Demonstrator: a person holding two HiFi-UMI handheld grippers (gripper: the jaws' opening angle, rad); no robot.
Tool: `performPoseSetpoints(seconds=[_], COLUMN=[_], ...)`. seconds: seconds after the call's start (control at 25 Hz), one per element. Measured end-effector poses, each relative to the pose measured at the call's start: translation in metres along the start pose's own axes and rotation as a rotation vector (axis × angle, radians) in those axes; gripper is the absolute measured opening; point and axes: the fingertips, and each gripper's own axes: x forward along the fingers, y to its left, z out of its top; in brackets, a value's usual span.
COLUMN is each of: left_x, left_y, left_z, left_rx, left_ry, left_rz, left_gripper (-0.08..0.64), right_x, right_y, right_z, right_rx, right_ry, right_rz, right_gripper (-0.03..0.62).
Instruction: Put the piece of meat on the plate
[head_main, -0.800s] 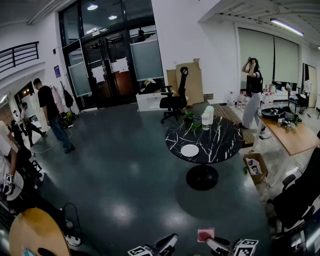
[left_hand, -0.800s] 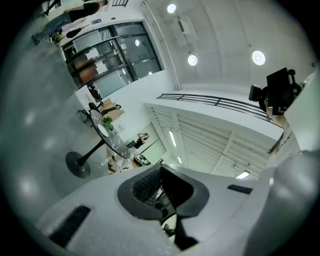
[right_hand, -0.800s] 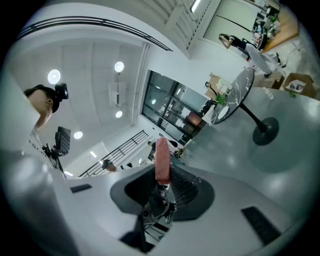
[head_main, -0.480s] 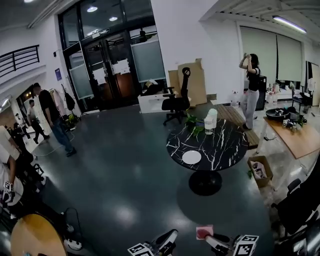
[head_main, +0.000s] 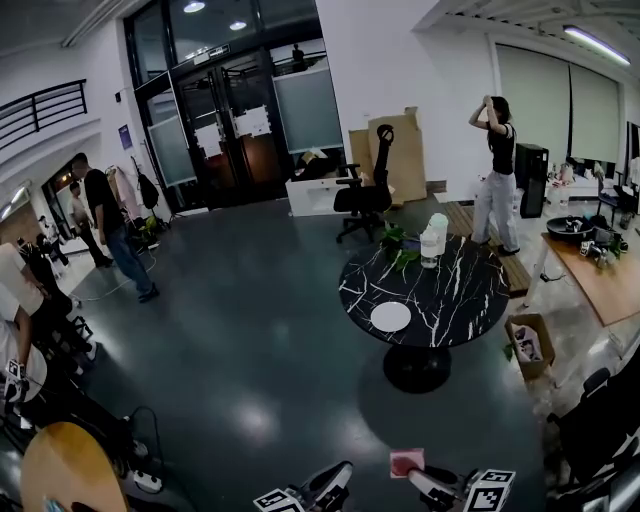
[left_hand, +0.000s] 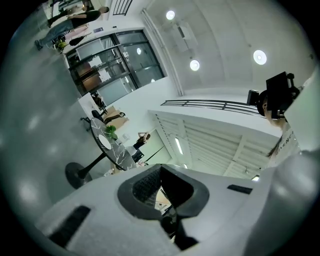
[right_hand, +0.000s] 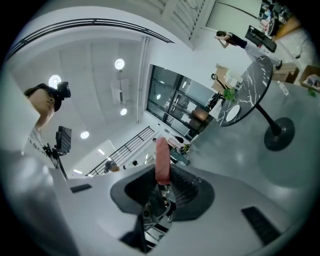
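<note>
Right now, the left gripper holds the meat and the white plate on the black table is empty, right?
No: the right gripper holds the meat, as the right gripper view shows. The white plate on the black table is empty.

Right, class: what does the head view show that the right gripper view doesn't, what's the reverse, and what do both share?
Only the head view: the left gripper and a round wooden table at lower left. Only the right gripper view: the jaws pressed on the piece of meat, and the person's head camera. Both: the right gripper, the meat, and the white plate on the black marble table.
</note>
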Motion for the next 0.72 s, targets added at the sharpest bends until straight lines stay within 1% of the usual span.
performPoseSetpoints(seconds=[0.12, 0.24, 0.36, 0.44, 0.52, 0.72], left_x=[0.009, 0.029, 0.058, 0.079, 0.103, 0.162], left_y=[0.011, 0.027, 0.046, 0.063, 0.076, 0.106], left_z=[0.003, 0.008, 0.016, 0.022, 0.034, 0.073], left_rx=[-0.007, -0.022, -0.034, -0.048, -0.049, -0.023], left_ry=[0.010, 0.017, 0.040, 0.059, 0.069, 0.080], left_rz=[0.010, 0.008, -0.011, -0.015, -0.032, -0.086], left_gripper=[0.008, 0.008, 0.008, 0.008, 0.008, 0.008], right_x=[0.007, 0.016, 0.028, 0.039, 0.051, 0.087], right_y=[-0.009, -0.028, -0.054, -0.061, -0.071, -0.112], right_z=[0.008, 0.022, 0.042, 0.061, 0.080, 0.123], right_rx=[0.011, 0.017, 0.001, 0.014, 0.016, -0.024], right_ry=[0.003, 0.003, -0.007, -0.020, -0.031, -0.050], right_rz=[-0.015, -0.036, -0.057, -0.060, -0.066, -0.095], right_gripper=[0.084, 0.084, 0.084, 0.084, 0.084, 0.084])
